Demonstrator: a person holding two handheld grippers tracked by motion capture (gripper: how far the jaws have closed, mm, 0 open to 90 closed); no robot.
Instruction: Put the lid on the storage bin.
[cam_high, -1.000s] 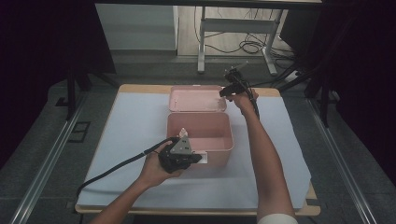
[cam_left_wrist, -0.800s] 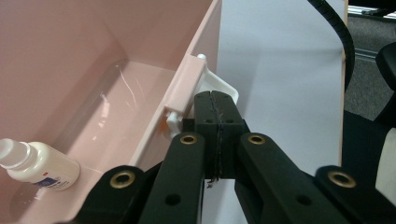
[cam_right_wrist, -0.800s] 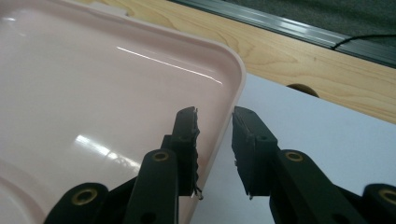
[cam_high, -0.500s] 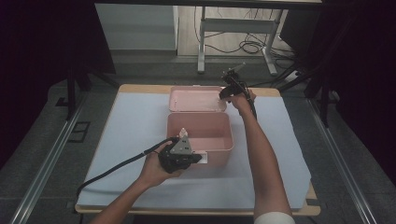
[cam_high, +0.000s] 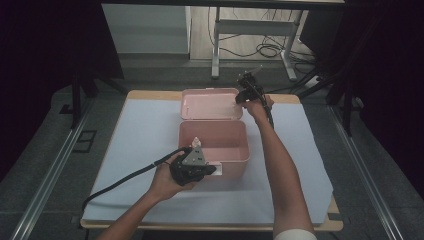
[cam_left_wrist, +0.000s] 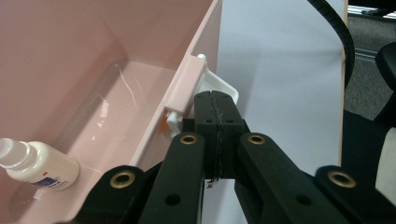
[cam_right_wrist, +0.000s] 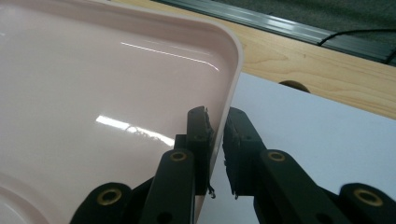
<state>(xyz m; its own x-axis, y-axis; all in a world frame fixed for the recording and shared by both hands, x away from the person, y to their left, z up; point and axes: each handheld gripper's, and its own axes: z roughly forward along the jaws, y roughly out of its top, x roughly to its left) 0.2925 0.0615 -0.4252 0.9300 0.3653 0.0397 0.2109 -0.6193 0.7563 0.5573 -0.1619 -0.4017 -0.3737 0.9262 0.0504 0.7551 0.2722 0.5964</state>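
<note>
Pink plastic makes up the task's thing, an open storage box (cam_high: 214, 142) sitting at the centre of the white-covered counter (cam_high: 140, 125), with its hinged lid (cam_high: 210, 104) laid back flat toward twelve o'clock. Starting at the left, the left gripper (cam_high: 212, 169) rests at about seven o'clock of the box, its jaws pressed fully together with nothing between them, their tips just beside the white latch (cam_left_wrist: 187, 88) on the box's near wall; in the left gripper view a small white bottle (cam_left_wrist: 39, 163) lies on its side on the box floor. Moving right, the lid's long axis runs from nine to three o'clock, parallel to the box. The right gripper (cam_high: 240, 98), at the end of an arm stretched toward one o'clock, sits at the lid's three o'clock edge. In the right gripper view its jaws (cam_right_wrist: 217, 123) straddle the thin raised rim of the lid, one jaw inside and one outside, narrow and just closing; a sliver of gap remains on the outer side, so the pinch does not look complete. The coming move likely turns on this: the rim lies straight between the right jaws, and the right hand is by far the nearer one to swing the lid over toward six o'clock onto the box.
</note>
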